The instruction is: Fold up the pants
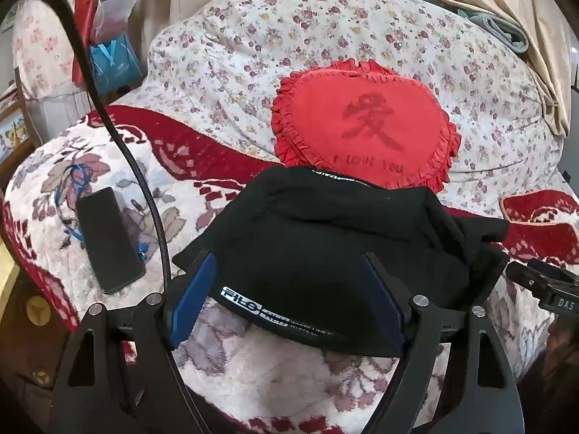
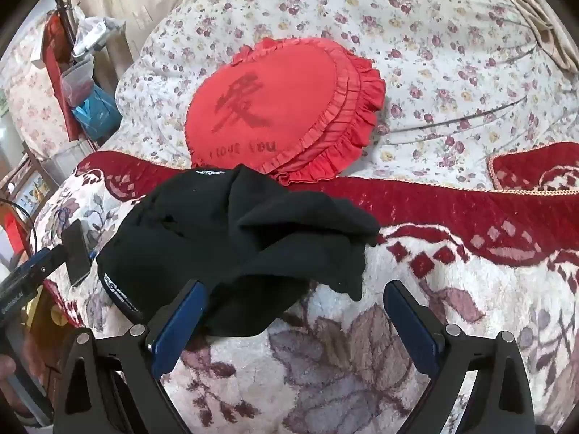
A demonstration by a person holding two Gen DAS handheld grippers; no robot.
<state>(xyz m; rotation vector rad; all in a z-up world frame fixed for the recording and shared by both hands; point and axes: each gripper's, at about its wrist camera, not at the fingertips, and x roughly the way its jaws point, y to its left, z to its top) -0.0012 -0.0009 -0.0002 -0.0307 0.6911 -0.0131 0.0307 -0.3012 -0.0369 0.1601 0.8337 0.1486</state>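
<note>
The black pants (image 1: 325,238) lie bunched in a folded heap on the red-and-white floral blanket (image 1: 253,379); a waistband with white lettering faces me. My left gripper (image 1: 289,289) is open, its blue pads either side of the waistband edge, the cloth lying between them. In the right wrist view the pants (image 2: 224,238) sit left of centre. My right gripper (image 2: 295,311) is open, with the pants' near corner between the pads and its left pad (image 2: 181,322) against the cloth. The right gripper's tip shows at the left wrist view's right edge (image 1: 542,282).
A red heart cushion (image 1: 365,123) lies just behind the pants on a floral quilt (image 1: 235,54). A black phone (image 1: 108,238) and a black cable (image 1: 137,166) lie left of the pants. Bags (image 1: 112,58) and furniture stand at the far left.
</note>
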